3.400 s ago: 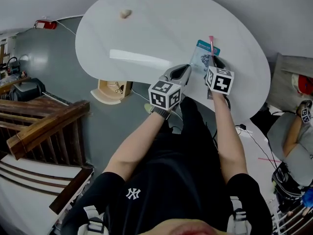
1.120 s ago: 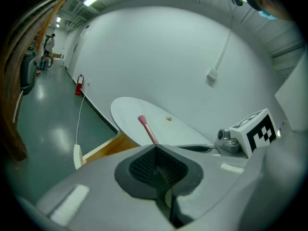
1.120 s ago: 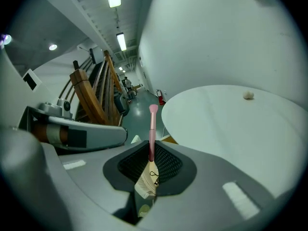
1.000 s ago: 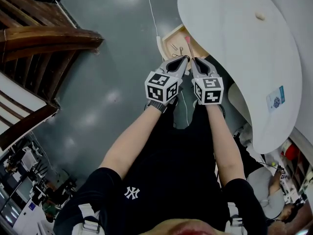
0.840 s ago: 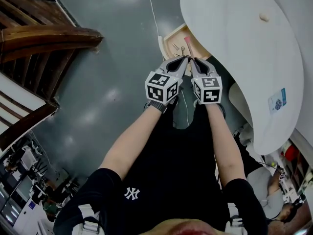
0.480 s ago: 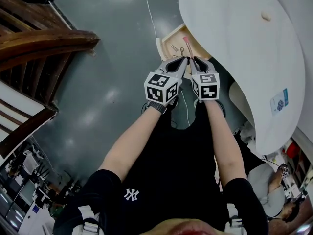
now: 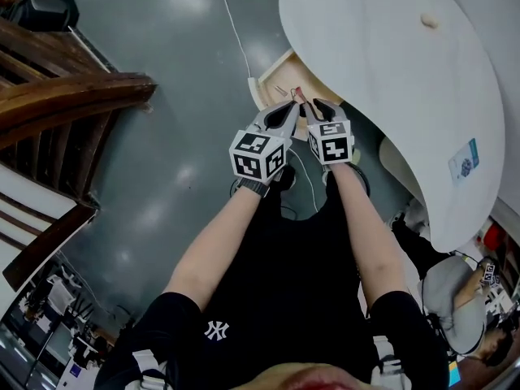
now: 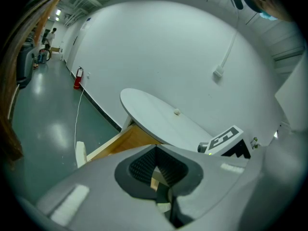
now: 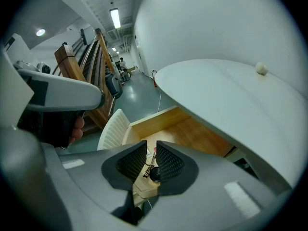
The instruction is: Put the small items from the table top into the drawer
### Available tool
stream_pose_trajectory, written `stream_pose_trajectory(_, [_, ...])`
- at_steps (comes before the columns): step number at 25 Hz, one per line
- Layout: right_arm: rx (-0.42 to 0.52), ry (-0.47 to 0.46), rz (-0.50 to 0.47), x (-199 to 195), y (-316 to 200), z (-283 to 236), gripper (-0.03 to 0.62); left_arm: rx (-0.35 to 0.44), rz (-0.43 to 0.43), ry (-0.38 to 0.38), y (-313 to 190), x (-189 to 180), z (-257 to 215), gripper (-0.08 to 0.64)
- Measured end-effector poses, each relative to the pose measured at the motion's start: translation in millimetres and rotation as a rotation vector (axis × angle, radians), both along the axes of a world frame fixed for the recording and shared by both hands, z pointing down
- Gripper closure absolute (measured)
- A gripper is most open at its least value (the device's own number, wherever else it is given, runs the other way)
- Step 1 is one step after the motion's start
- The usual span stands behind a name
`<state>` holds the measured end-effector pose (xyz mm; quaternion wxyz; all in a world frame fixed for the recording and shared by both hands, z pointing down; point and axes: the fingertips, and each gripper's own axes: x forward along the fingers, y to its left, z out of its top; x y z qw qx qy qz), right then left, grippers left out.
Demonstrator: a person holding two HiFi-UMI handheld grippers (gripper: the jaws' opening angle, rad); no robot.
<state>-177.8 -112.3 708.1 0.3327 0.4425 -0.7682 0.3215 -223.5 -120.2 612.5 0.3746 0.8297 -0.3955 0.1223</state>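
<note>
1. Right hand-held gripper (image 7: 309,105): tilted down over the open drawer (image 7: 266,78). Its jaws have just been opening and stand released. I see nothing pinched between the pads (image 9: 168,161).
2. Small items (image 9: 153,173): lying on the drawer floor, seen through the gap between those jaws.
3. Left hand-held gripper (image 7: 290,106): just beside the right one, clenched on nothing.
4. Counter (image 7: 382,63): a beige lump (image 7: 428,20) and a blue packet (image 7: 465,162) lie on it, well apart.
</note>
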Motion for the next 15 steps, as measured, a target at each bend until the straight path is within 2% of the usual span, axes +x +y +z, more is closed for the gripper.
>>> stream_pose_trajectory(5, [0.023,0.001,0.027,4,1,-16,0.526,0.009,0.031,0.002,0,6,-9,0.560])
stream_pose_trajectory(11, [0.084,-0.032,0.064,21,10,-50,0.567,0.019,0.069,-0.002,12,31,-23,0.560])
stream_pose_trajectory(15, [0.133,-0.067,0.105,40,19,-82,0.569,0.030,0.107,-0.002,21,55,-38,0.560])
